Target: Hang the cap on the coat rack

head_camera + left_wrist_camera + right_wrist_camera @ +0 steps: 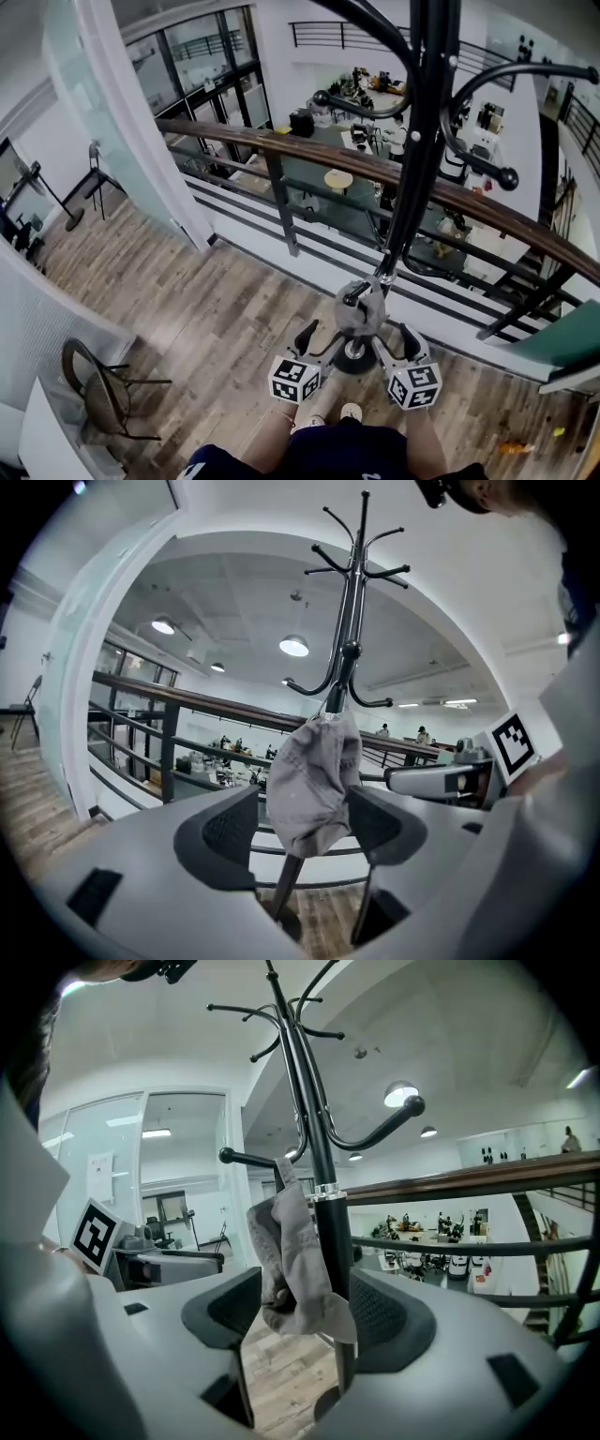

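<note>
The left hand-held gripper has its jaws spread wide and clamps nothing. The grey cap shows in the gap between its pads, and I cannot tell whether it touches either one. The right hand-held gripper is likewise wide open and empty, and its gap frames the cap and the pole beside it. In the head view both hand-held grippers sit low, close on either side of the pole.

The cap hangs limp and crumpled, its long axis vertical. Its gathered top is caught up at the lower tier of hooks and its bulk points at the floor, hanging just beside the pole.

The black coat rack stands upright on the wood floor, close to a railing with a wooden handrail.
</note>
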`<act>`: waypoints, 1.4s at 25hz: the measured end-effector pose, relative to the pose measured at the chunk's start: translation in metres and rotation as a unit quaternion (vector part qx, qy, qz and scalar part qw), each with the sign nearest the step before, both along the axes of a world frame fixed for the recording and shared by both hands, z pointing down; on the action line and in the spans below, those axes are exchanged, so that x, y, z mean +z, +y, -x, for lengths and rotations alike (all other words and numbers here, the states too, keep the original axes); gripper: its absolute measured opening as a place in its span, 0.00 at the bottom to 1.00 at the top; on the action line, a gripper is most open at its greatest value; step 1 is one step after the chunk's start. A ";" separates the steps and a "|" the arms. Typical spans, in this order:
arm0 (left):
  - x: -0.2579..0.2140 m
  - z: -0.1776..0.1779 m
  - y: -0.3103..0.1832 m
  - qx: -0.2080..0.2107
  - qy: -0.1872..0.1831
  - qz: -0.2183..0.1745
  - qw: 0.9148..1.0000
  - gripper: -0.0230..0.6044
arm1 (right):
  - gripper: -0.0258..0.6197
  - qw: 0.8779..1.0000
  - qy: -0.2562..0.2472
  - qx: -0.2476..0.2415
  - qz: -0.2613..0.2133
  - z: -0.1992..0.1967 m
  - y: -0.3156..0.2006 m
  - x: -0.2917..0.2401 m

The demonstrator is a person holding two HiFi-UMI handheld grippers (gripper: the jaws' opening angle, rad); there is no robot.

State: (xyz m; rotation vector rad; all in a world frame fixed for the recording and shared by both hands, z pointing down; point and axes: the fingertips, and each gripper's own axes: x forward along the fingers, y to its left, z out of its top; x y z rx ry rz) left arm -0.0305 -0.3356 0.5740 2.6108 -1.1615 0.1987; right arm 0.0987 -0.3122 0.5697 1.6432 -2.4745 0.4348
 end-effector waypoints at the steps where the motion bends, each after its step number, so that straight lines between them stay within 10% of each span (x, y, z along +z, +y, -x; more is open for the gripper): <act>1: 0.003 0.005 0.005 -0.008 -0.004 -0.003 1.000 0.52 | 0.47 1.000 0.002 0.003 0.003 0.000 0.004 0.003; 13: -0.001 0.028 0.029 -0.040 -0.013 -0.029 0.999 0.50 | 0.47 0.999 0.050 0.002 -0.013 0.010 0.016 0.001; 23: -0.013 0.020 0.037 -0.015 0.015 -0.040 0.999 0.07 | 0.13 0.999 0.027 0.008 -0.031 0.011 0.020 -0.010; 35: -0.017 0.031 0.033 -0.028 0.006 -0.042 0.999 0.04 | 0.05 0.997 0.066 0.024 -0.040 0.012 0.020 -0.014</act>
